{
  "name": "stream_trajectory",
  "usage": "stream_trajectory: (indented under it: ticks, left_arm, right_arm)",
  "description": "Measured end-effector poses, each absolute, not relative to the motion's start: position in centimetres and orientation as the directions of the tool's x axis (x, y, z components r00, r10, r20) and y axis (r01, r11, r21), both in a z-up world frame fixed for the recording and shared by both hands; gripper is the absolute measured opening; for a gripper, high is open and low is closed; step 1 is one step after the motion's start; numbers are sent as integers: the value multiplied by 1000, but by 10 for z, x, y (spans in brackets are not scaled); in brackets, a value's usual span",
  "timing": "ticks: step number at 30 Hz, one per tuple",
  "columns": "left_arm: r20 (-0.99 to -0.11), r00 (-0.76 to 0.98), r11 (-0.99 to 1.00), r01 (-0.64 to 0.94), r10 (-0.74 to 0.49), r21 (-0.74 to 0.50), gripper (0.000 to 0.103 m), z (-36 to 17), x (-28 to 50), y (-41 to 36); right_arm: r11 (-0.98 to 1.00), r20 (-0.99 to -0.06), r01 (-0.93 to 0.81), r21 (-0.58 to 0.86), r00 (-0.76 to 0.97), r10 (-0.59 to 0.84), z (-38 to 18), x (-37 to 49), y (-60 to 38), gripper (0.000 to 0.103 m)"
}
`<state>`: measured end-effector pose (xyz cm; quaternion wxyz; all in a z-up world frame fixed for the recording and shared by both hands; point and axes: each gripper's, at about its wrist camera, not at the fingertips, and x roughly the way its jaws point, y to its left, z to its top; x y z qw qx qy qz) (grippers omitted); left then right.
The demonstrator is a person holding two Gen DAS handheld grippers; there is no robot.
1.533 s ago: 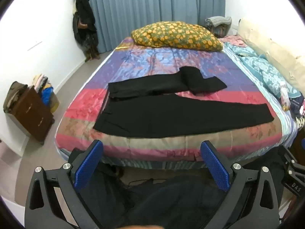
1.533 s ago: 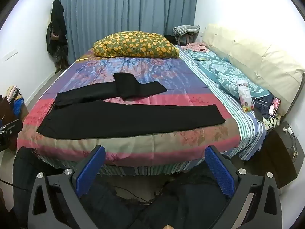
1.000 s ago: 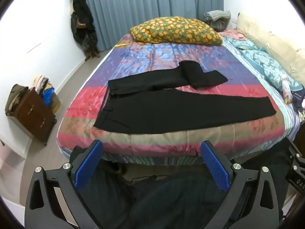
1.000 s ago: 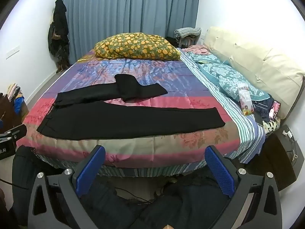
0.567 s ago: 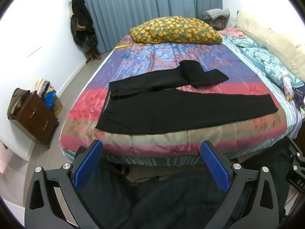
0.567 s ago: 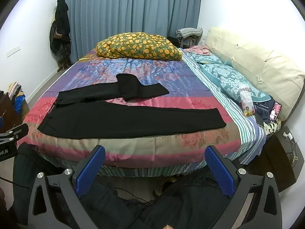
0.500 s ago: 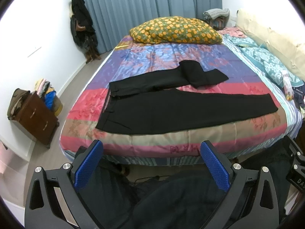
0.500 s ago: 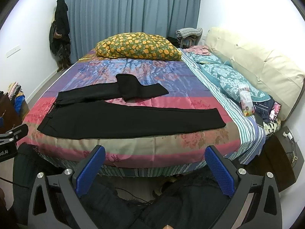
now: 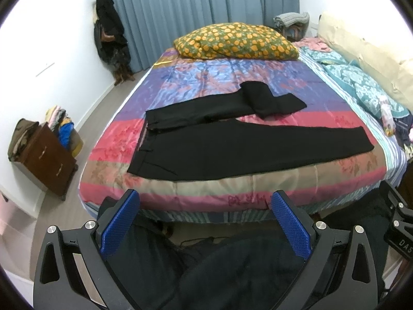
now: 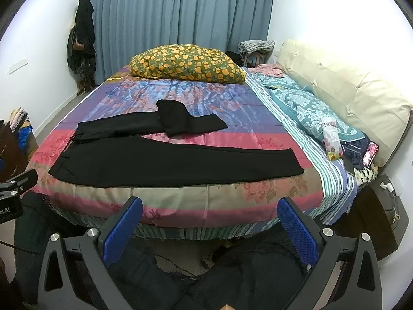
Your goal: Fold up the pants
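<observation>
Across the middle of both frames, the black pants lie flat on the striped floral bedspread, waistband toward the left edge, the near leg stretched straight out to the right. The far leg runs behind it and its lower end is doubled back on itself, a dark flap in the centre of the picture. At the bottom of the frame my left gripper is spread wide, blue pads apart, holding nothing, short of the bed's near edge. My right gripper is the same: wide apart and empty, low in its frame. Upper centre, an orange-spotted pillow sits at the far end of the bed before the blue curtains. Right side, a teal patterned blanket and what looks like a small packet, too small to tell. Left edge, a brown drawer unit.
</observation>
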<state>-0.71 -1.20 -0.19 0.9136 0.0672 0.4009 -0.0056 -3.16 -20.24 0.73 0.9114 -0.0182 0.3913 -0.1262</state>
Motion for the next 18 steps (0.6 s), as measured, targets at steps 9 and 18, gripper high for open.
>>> stream_trajectory:
  ticks: [9,18]
  left_arm:
    - [-732,681,993,58,34,100,102,0,-10,-10]
    - [-731,682,994,53,33,95,102,2,-9,-8]
  right_arm:
    - [967,-701,207,-149,668,-251,9,-32,-199,103]
    - [967,-697,207,-152,671,-253,10,-33,-197,103]
